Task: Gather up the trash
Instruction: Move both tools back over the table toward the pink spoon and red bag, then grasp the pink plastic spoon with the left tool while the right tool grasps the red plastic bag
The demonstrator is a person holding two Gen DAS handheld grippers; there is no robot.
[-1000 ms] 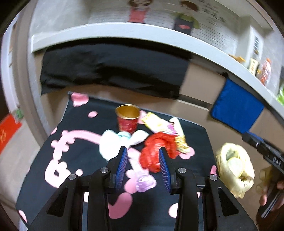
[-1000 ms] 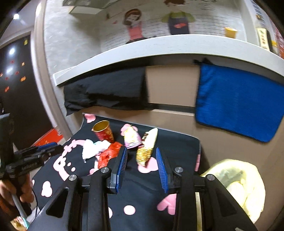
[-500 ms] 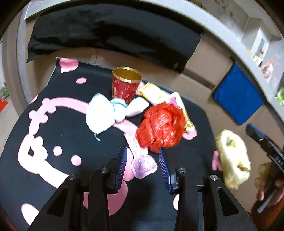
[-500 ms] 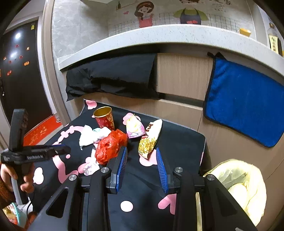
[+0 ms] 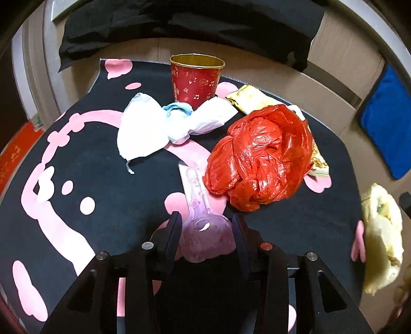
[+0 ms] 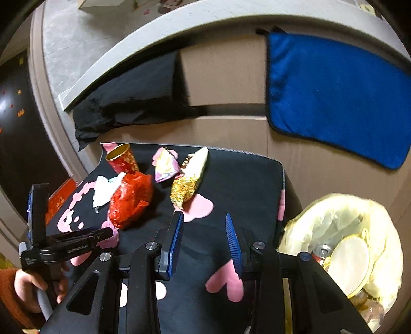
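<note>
1. My left gripper [image 5: 205, 228]: jaws opening, angled down at the mat. The rounded end of a pale pink clear wrapper [image 5: 203, 226] lies between them; I cannot see the pads pressing on it.
2. My right gripper [image 6: 204, 235]: jaws apart, nothing between them, only bare mat below.
3. Black mat with pink cartoon print [image 5: 108, 185]: carries all the loose trash.
4. Pink wrapper, further: its narrow end runs away from my left jaws towards the red bag and touches the bag's near edge.
5. Red plastic bag [image 5: 259, 156]: crumpled in a heap, just right of the mat's middle in the left view.
6. White tissue with a pale blue bit [image 5: 164, 123]: spread flat, left of the red bag, in front of the cup.
7. Red paper cup with a gold rim [image 5: 196, 77]: upright, at the far edge of the mat.
8. Yellow snack wrapper [image 5: 248, 99]: behind the red bag, just right of the cup.
9. Gold-and-white snack bag [image 6: 188, 179]: lies ahead of my right gripper, partly on a pink heart.
10. Pink printed packet [image 6: 165, 164]: touches the gold bag's far left side.
11. Pale yellow trash bag [image 6: 341, 218]: open, beside the mat on my right; a can top and a round white lid show inside.
12. Blue towel [image 6: 334, 95] and black cloth [image 5: 179, 23]: both hang on the cabinet front behind the mat.
</note>
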